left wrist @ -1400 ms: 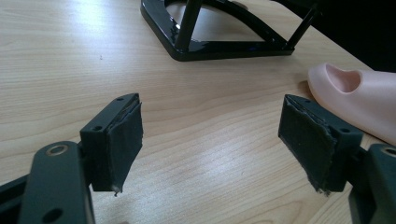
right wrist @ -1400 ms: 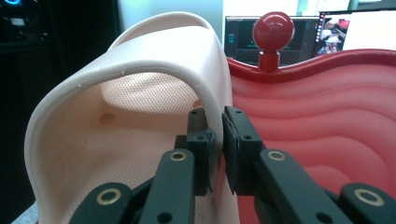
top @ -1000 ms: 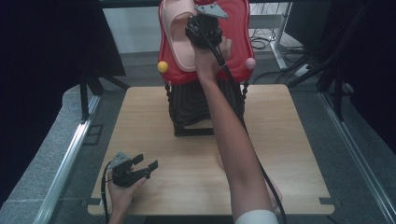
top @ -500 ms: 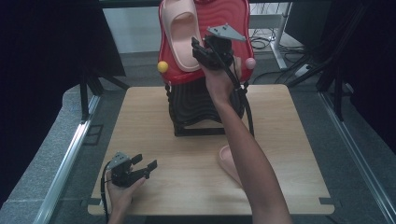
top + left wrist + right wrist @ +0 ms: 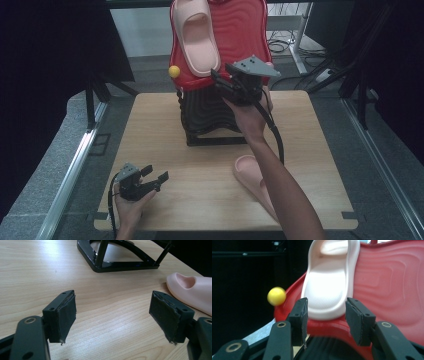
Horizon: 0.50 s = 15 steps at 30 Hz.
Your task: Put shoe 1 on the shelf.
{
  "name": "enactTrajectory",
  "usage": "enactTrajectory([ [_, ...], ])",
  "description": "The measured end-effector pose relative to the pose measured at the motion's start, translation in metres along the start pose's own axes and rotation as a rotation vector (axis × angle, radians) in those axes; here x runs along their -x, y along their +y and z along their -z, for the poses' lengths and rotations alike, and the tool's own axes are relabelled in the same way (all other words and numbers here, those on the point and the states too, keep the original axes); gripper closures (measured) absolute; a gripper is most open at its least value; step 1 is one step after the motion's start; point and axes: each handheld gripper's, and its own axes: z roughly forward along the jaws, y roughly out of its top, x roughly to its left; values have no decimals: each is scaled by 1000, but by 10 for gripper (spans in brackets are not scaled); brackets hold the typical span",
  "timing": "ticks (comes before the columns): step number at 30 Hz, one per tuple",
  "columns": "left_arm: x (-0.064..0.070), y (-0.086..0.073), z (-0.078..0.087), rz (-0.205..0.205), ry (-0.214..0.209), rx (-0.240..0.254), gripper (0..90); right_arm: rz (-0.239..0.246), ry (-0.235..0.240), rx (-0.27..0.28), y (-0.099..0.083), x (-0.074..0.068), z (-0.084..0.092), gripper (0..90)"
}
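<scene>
While one pink slipper (image 5: 196,42) lay on the red sloped tier (image 5: 240,35) at the top of the shoe rack (image 5: 207,122), the right gripper (image 5: 223,84) hung just below its heel end, jaws having just been opening, parted, with nothing between the pads. Its own camera showed the heel (image 5: 327,293) framed above the gap. The second slipper (image 5: 252,177) lay on the table (image 5: 165,125) near the person's right forearm. The left gripper (image 5: 152,179) rested low over the wood at the near left, spread wide and empty. The risk looked to be the placed slipper sliding off the tilted, ridged tier if a jaw or the trailing cable brushed its heel; the forearm could also nudge the slipper below toward the table edge.
</scene>
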Motion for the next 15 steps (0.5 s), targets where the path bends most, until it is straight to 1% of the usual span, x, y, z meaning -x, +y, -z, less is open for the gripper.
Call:
enactTrajectory([
  [2, 0, 0, 0, -1, -3, -2, 218, 11, 19, -10, -4, 2, 9, 529],
  [7, 1, -1, -2, -10, -3, -10, 218, 17, 50, -28, -16, 9, 32, 529],
  [9, 2, -1, -3, -11, -4, -15, 218, 11, 62, -30, -23, 12, 42, 529],
  [11, 2, -1, -3, -12, -3, -14, 218, 17, 68, -31, -29, 13, 49, 529],
  [14, 3, -1, -4, -12, -3, -15, 218, 19, 80, -33, -40, 14, 60, 527],
  [15, 3, -1, -4, -10, -5, -14, 218, 15, 89, -37, -49, 14, 66, 524],
])
